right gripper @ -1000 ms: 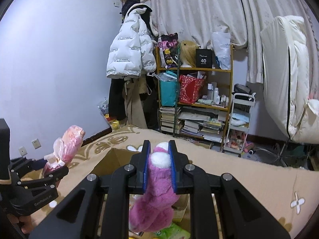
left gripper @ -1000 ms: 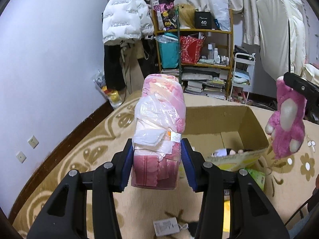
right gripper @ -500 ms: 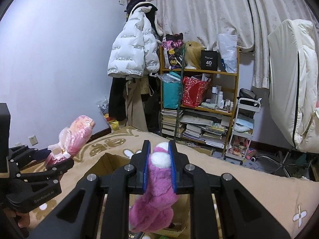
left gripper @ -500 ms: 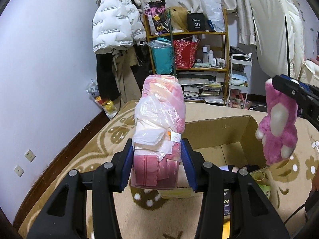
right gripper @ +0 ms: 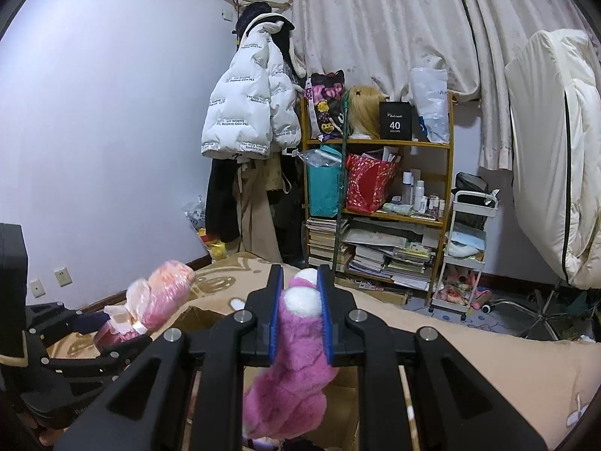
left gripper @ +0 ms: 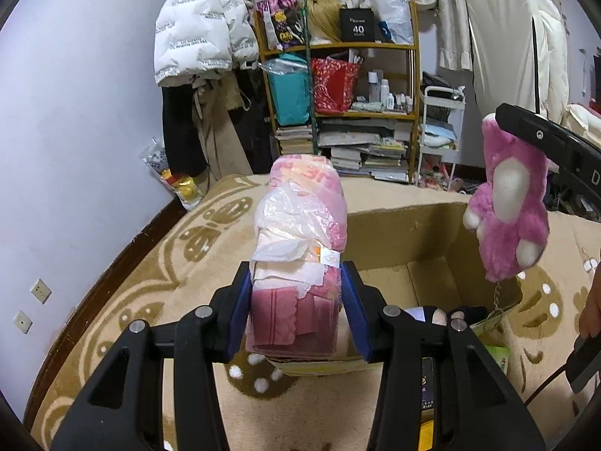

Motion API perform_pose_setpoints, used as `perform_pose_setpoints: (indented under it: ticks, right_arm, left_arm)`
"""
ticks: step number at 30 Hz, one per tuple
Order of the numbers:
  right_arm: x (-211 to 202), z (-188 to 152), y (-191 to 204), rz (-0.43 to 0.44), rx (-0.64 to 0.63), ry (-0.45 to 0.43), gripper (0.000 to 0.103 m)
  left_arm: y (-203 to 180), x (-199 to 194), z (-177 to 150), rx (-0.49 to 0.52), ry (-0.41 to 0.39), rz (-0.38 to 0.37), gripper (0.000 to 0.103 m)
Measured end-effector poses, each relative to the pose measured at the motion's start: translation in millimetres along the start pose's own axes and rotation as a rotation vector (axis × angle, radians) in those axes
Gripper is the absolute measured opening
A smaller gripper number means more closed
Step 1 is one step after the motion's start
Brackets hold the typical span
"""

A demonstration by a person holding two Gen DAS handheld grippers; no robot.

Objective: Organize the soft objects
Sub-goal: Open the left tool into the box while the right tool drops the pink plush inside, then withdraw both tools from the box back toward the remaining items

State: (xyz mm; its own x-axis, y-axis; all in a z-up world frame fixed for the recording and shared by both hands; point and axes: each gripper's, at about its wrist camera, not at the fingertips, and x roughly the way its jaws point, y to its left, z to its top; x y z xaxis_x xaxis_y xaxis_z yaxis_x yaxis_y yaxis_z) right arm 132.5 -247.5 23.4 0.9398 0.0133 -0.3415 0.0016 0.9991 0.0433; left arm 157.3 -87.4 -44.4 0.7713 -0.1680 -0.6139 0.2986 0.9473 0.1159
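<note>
1. Grippers first: the left gripper (left gripper: 296,300) clamps the lower end of a pink bundle (left gripper: 300,233) wrapped in clear plastic, its blue pads pressed against both sides, and the bundle stands upright and rises well above the fingertips.
2. Seen from the right wrist, that same left gripper (right gripper: 124,332) sits low at the left edge, with the pink bundle (right gripper: 161,297) leaning up and away from it.
3. The right gripper (right gripper: 299,308) is pinched narrow on a pink plush toy (right gripper: 296,372); the toy's white-tipped end sits between the blue pads and its furry body hangs down below them.
4. From the left wrist, the pink plush toy (left gripper: 507,203) dangles from the right gripper's black fingers at the right edge, white paw pads facing the camera, a small chain hanging from its bottom.
5. Just beyond both tools stands an open cardboard box (left gripper: 405,233) on a beige patterned carpet (left gripper: 180,255); the bundle is in front of its left part and the plush hangs over its right corner.
6. A few small items lie inside the box, too hidden to name.
7. Farther back, a wooden shelf (right gripper: 379,203) holds books, bags and bottles, and a white puffer jacket (right gripper: 249,112) hangs beside it.
</note>
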Motion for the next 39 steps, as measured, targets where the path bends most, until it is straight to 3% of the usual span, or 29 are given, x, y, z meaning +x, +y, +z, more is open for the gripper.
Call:
perform_pose_setpoints:
  ticks: [13, 23, 27, 29, 31, 33, 36, 39]
  right_arm:
    - [29.4, -29.0, -2.9, 0.022, 0.021, 0.113, 0.019]
    - [27.3, -34.1, -3.5, 0.049, 0.033, 0.175, 0.023]
    - [21.5, -32.4, -3.0, 0.058, 0.045, 0.182, 0.043]
    - [17.1, -31.1, -2.9, 0.057, 0.050, 0.180, 0.044]
    - [11.5, -29.9, -2.3, 0.055, 0.055, 0.182, 0.053]
    - [5.7, -27.9, -1.8, 0.052, 0.059, 0.181, 0.062]
    - [-3.3, -23.5, 0.2, 0.060, 0.062, 0.192, 0.067]
    - [-14.6, -20.0, 2.1, 0.066, 0.074, 0.199, 0.085]
  left_arm:
    - [-7.7, 17.2, -9.8, 0.012, 0.050, -0.015, 0.041]
    - [4.3, 12.3, -11.2, -0.031, 0.094, 0.001, 0.041]
    - [7.1, 6.8, -14.3, -0.046, 0.121, 0.001, 0.043]
    - [7.6, 2.5, -16.9, -0.044, 0.131, 0.004, 0.045]
    - [8.2, -2.8, -19.0, -0.046, 0.130, 0.003, 0.057]
    - [9.8, -10.9, -21.0, -0.056, 0.117, -0.007, 0.059]
    - [9.8, -21.1, -21.4, -0.056, 0.117, -0.016, 0.067]
    - [9.9, -32.8, -24.8, -0.062, 0.121, -0.013, 0.070]
